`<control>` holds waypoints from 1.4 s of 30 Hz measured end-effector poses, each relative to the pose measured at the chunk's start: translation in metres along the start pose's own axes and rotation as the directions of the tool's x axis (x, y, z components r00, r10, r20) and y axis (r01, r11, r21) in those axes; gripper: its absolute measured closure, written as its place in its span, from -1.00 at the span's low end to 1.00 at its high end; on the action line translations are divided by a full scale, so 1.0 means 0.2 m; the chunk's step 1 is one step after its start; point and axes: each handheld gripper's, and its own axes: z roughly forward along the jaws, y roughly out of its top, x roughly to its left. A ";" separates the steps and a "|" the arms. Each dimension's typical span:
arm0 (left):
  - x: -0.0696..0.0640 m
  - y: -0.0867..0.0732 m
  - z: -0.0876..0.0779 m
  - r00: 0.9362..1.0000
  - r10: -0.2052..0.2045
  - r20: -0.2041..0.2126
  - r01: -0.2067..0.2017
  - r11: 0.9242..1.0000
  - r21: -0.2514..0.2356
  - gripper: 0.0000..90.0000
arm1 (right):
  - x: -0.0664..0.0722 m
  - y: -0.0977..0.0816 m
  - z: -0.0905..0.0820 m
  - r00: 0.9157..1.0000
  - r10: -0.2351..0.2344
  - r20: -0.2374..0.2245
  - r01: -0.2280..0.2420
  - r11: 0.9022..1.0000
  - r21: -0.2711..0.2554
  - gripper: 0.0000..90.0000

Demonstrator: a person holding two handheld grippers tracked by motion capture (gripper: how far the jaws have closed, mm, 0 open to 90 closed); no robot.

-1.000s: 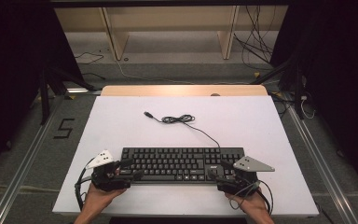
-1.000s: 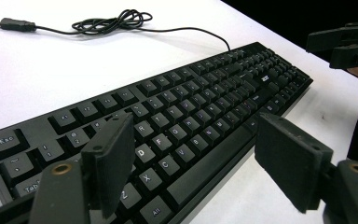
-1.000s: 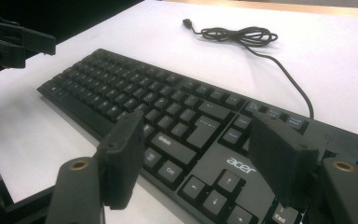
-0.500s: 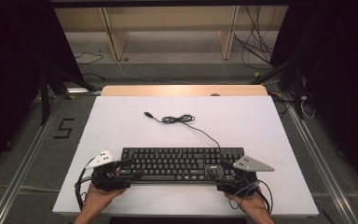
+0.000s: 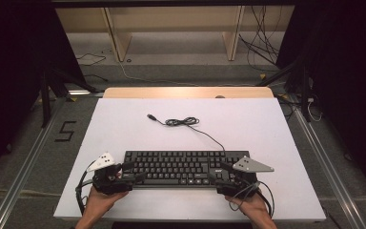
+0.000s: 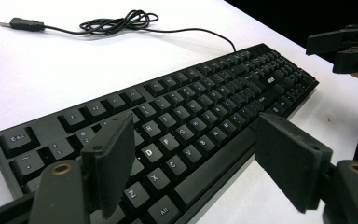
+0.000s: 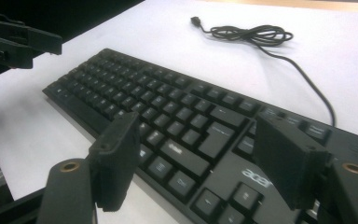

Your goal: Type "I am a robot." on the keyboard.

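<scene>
A black keyboard (image 5: 186, 168) lies flat near the front of the white table (image 5: 248, 129). Its cable (image 5: 183, 122) is coiled behind it and ends in a USB plug (image 5: 150, 116). My left gripper (image 5: 132, 171) is open at the keyboard's left end, its jaws either side of the letter keys (image 6: 191, 121). My right gripper (image 5: 219, 171) is open at the right end. Its jaws have just been opening, and the corner with the logo (image 7: 258, 177) lies between them without being gripped. The other gripper (image 6: 345, 44) shows far off in each gripper view.
The table's front edge runs just under both hands. A wooden strip (image 5: 186, 92) borders the far edge, and behind it stands a wooden frame (image 5: 171, 28). Loose cables (image 5: 262, 52) lie on the floor, and metal rails (image 5: 24, 176) flank the table.
The right gripper has edged slightly toward the keyboard. The keyboard, its cable and the left gripper have stayed put.
</scene>
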 end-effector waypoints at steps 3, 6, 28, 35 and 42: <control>0.01 0.00 0.00 1.000 -0.006 -0.008 0.006 1.000 0.003 -0.37 | 0.01 0.01 0.03 1.000 -0.001 -0.009 0.001 1.000 0.005 -0.28; 0.02 0.00 0.00 1.000 -0.014 -0.021 0.015 1.000 0.008 -0.36 | 0.03 0.03 0.08 1.000 -0.003 -0.031 0.004 1.000 0.022 -0.27; 0.09 -0.01 -0.02 0.990 -0.070 -0.123 0.080 0.994 0.080 0.06 | 0.14 0.16 0.36 0.993 -0.045 -0.108 0.053 0.996 0.078 -0.07; 0.10 -0.02 -0.02 0.988 -0.062 -0.144 0.080 0.990 0.118 0.37 | 0.15 0.17 0.41 0.994 -0.037 -0.101 0.047 0.993 0.109 0.19; 0.11 -0.03 -0.02 0.986 -0.032 -0.161 0.059 0.985 0.161 0.63 | 0.17 0.18 0.48 0.994 -0.035 -0.101 0.049 0.989 0.139 0.58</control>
